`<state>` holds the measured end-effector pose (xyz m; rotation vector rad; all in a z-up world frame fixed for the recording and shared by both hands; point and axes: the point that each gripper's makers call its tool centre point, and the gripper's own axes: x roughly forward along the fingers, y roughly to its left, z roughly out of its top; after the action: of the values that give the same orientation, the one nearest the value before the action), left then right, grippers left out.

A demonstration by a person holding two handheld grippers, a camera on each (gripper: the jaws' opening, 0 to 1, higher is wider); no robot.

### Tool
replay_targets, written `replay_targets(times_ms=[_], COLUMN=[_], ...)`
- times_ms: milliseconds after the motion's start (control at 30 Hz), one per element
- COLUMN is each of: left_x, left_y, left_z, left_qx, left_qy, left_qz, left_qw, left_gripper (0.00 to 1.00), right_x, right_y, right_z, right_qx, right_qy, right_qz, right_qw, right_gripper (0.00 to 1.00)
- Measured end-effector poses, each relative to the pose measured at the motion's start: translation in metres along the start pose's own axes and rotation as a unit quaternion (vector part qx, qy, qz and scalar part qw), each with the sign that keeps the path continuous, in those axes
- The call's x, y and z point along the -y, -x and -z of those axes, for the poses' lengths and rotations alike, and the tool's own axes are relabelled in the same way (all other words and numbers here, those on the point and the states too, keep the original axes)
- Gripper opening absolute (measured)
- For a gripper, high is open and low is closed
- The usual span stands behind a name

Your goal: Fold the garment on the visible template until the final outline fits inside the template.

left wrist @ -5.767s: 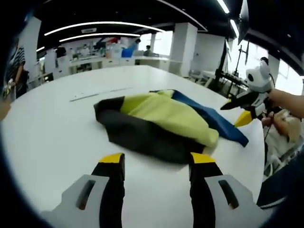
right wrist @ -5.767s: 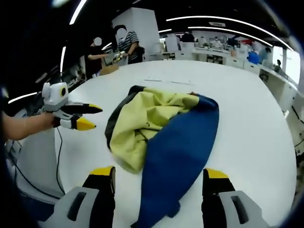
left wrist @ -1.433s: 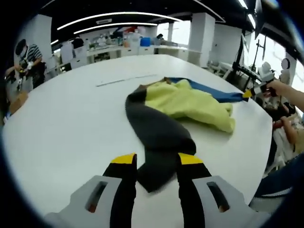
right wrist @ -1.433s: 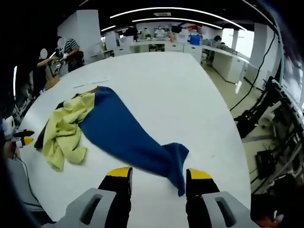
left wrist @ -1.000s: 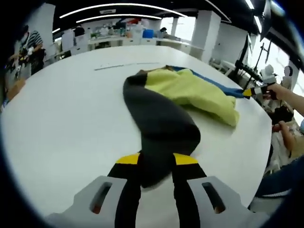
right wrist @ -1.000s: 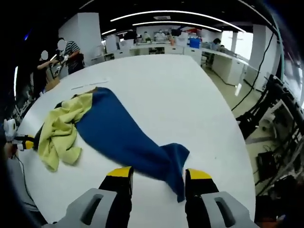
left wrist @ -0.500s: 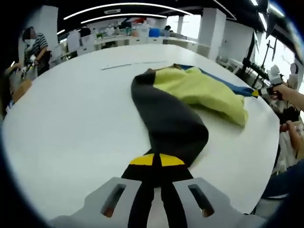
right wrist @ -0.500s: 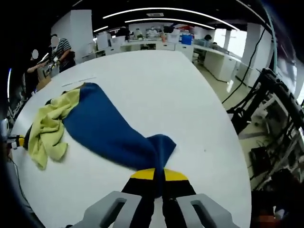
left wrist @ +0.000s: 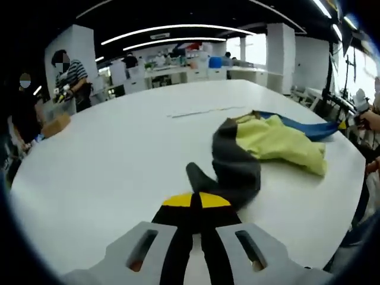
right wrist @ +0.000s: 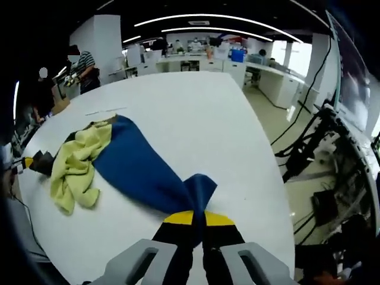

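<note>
Both tongs are clamped on the garment (right wrist: 119,163): the left gripper (left wrist: 190,200) on the dark sleeve end (left wrist: 205,181), the right gripper (right wrist: 192,218) on the blue sleeve end (right wrist: 199,190). It is stretched between them on the white table (left wrist: 107,160), its yellow middle (left wrist: 279,142) bunched. No fold is judged made yet; the template cannot be clearly made out.

A large white round-edged worktop (left wrist: 113,154) stands in an open office with a dark ceiling, curved white light strips (right wrist: 208,27), white pillars (left wrist: 281,47), far desks and bright windows.
</note>
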<state>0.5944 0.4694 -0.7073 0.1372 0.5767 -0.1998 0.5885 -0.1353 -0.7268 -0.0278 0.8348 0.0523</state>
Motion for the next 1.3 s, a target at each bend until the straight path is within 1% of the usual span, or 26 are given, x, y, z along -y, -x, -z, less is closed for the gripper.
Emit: replay_targets(times_ms=[67, 100, 167, 200, 233, 300, 333, 433, 533, 667, 700, 733, 767, 800, 900, 1033, 1200, 1267, 1300], left_x=[-0.011, -0.02, -0.029, -0.036, -0.04, -0.048, -0.052, -0.06, -0.071, -0.079, -0.082, -0.084, -0.089, -0.09, -0.095, -0.098, -0.102, -0.101, -0.1], left_y=[0.0, -0.001, -0.003, -0.004, -0.005, -0.007, -0.008, -0.013, -0.02, -0.026, -0.028, -0.028, -0.028, -0.03, -0.033, -0.035, -0.037, -0.036, -0.035], left_z=[0.003, 0.006, 0.01, 0.015, 0.018, 0.022, 0.024, 0.027, 0.035, 0.033, 0.032, 0.032, 0.033, 0.034, 0.036, 0.026, 0.026, 0.028, 0.03], left_qx=[-0.002, -0.005, -0.005, -0.015, -0.02, -0.022, -0.028, -0.031, -0.051, -0.055, -0.057, -0.059, -0.065, -0.069, -0.074, -0.063, -0.067, -0.07, -0.073], left_qy=[0.0, -0.001, -0.008, -0.014, -0.014, -0.027, -0.031, -0.043, -0.059, -0.063, -0.065, -0.074, -0.092, -0.097, -0.091, -0.089, -0.085, -0.079, -0.077], left_qz=[-0.01, -0.021, -0.032, -0.041, -0.045, -0.054, -0.06, -0.065, -0.068, -0.071, -0.074, -0.078, -0.09, -0.09, -0.094, -0.097, -0.099, -0.098, -0.096], left_qw=[0.9999, 0.9998, 0.9995, 0.9989, 0.9987, 0.9979, 0.9973, 0.9965, 0.9946, 0.994, 0.9935, 0.9925, 0.9895, 0.9887, 0.9886, 0.9894, 0.9892, 0.9897, 0.9897], left_gripper=[0.0, 0.0, 0.0, 0.0, 0.0, 0.0, 0.0, 0.0, 0.0, 0.0, 0.0, 0.0, 0.0, 0.0, 0.0, 0.0, 0.0, 0.01, 0.02], right_x=[0.003, 0.005, 0.007, 0.008, 0.009, 0.011, 0.012, 0.017, 0.024, 0.03, 0.035, 0.038, 0.037, 0.039, 0.046, 0.053, 0.058, 0.056, 0.052], right_y=[-0.001, -0.002, -0.003, -0.004, -0.005, -0.006, -0.008, -0.011, -0.015, -0.022, -0.027, -0.03, -0.029, -0.03, -0.037, -0.045, -0.045, -0.045, -0.042], right_z=[0.0, 0.001, 0.003, 0.004, 0.005, 0.008, 0.009, 0.012, 0.016, 0.025, 0.028, 0.032, 0.034, 0.033, 0.032, 0.034, 0.032, 0.032, 0.032], right_qx=[-0.002, -0.006, -0.013, -0.015, -0.017, -0.024, -0.027, -0.033, -0.038, -0.044, -0.048, -0.056, -0.058, -0.059, -0.06, -0.071, -0.069, -0.068, -0.069], right_qy=[-0.001, -0.001, -0.002, 0.0, 0.0, 0.002, 0.005, 0.006, 0.0, -0.012, -0.014, -0.017, -0.018, -0.018, -0.02, -0.015, -0.02, -0.009, 0.003], right_qz=[0.003, 0.005, 0.008, 0.009, 0.009, 0.011, 0.012, 0.013, 0.021, 0.021, 0.022, 0.024, 0.026, 0.03, 0.031, 0.031, 0.032, 0.029, 0.025], right_qw=[1.0, 1.0, 0.9999, 0.9998, 0.9998, 0.9996, 0.9996, 0.9993, 0.999, 0.9987, 0.9985, 0.998, 0.9978, 0.9977, 0.9975, 0.9969, 0.9969, 0.9972, 0.9973], right_gripper=[0.0, 0.0, 0.0, 0.0, 0.0, 0.0, 0.0, 0.0, 0.0, 0.0, 0.0, 0.0, 0.0, 0.0, 0.0, 0.0, 0.0, 0.0, 0.0])
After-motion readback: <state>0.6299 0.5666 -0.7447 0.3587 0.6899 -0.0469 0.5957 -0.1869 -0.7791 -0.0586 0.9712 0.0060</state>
